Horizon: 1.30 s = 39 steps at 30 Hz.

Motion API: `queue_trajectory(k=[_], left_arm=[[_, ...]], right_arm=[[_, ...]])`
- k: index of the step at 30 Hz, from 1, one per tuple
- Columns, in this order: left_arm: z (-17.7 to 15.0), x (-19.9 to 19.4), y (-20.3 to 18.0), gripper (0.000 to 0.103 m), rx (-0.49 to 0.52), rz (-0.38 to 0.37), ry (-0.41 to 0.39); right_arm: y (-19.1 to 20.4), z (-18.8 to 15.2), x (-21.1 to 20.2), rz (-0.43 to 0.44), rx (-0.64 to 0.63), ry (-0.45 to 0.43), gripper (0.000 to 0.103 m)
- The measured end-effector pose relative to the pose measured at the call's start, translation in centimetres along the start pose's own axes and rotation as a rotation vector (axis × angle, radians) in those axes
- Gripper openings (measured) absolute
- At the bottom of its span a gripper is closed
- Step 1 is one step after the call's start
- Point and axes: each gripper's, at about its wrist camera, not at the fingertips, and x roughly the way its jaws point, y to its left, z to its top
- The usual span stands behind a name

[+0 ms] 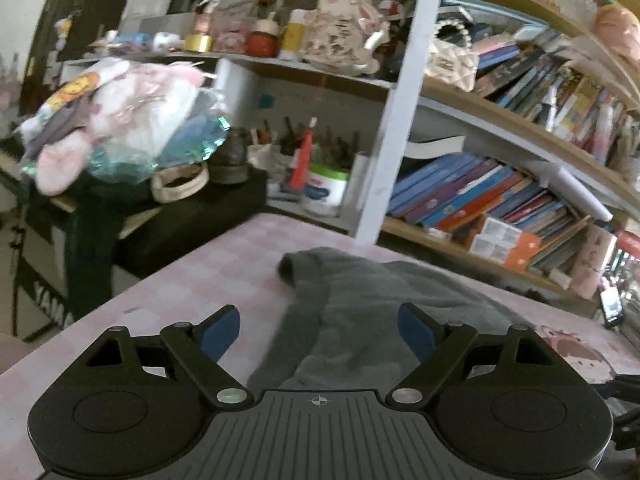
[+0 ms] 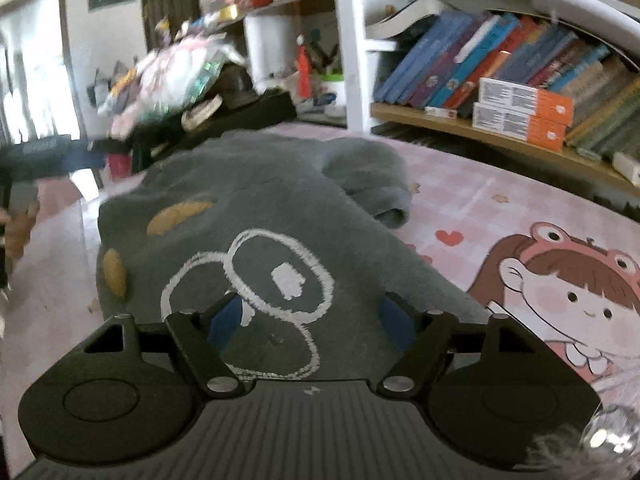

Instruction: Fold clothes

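Observation:
A grey sweater [image 2: 248, 216] with a white ring drawing and orange patches lies on the pink checked table cover [image 2: 460, 184]. One sleeve is folded in at its far right [image 2: 372, 176]. My right gripper [image 2: 314, 322] is open and empty just above the sweater's near part. In the left wrist view the same sweater [image 1: 360, 300] lies ahead on the table cover [image 1: 224, 268]. My left gripper [image 1: 320, 330] is open and empty over its near edge. The left gripper also shows in the right wrist view at the far left [image 2: 60, 156].
A bookshelf with books [image 1: 480, 196] stands behind the table, with a white post [image 1: 400, 112]. A black stand with a pile of soft items [image 1: 120, 128] is at the left. A phone [image 1: 611, 307] lies at the right. A cartoon girl print [image 2: 568, 280] is on the cover.

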Motion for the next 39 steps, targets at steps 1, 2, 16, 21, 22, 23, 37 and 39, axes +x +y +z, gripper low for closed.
queue_trajectory(k=[1,2,16,21,22,23,37,39], left_arm=[[-0.1,0.1,0.1,0.085,-0.013,0.009,0.013],[-0.2,0.3,0.2,0.082,-0.03,0.015,0.035],[-1.3,4.3,0.3,0.025,-0.038,0.045,0.214],[1.2,0.9,0.1,0.01,-0.102,-0.068,0.039],[1.8,0.0,0.0,0.01,-0.109,-0.089,-0.005],[2.1,-0.2,0.1,0.01,-0.108,-0.08,0.0],[-1.4,3.5,2.2,0.056,-0.173,0.087,0.227],[-1.5,4.1,1.7,0.06,-0.148,0.081,0.227]], right_arm=[[-0.1,-0.1,-0.1,-0.004,0.001,0.004,0.079],[-0.1,-0.2,0.0,-0.008,0.001,0.013,0.079],[0.1,-0.4,0.2,-0.023,-0.008,0.049,0.084],[-0.1,-0.4,0.2,-0.021,0.002,0.049,0.084],[-0.1,-0.4,0.2,-0.021,0.004,0.049,0.085],[-0.1,-0.4,0.2,-0.02,0.005,0.049,0.085],[-0.1,-0.3,0.2,-0.02,0.008,0.05,0.086],[-0.1,-0.3,0.2,-0.019,0.009,0.05,0.087]])
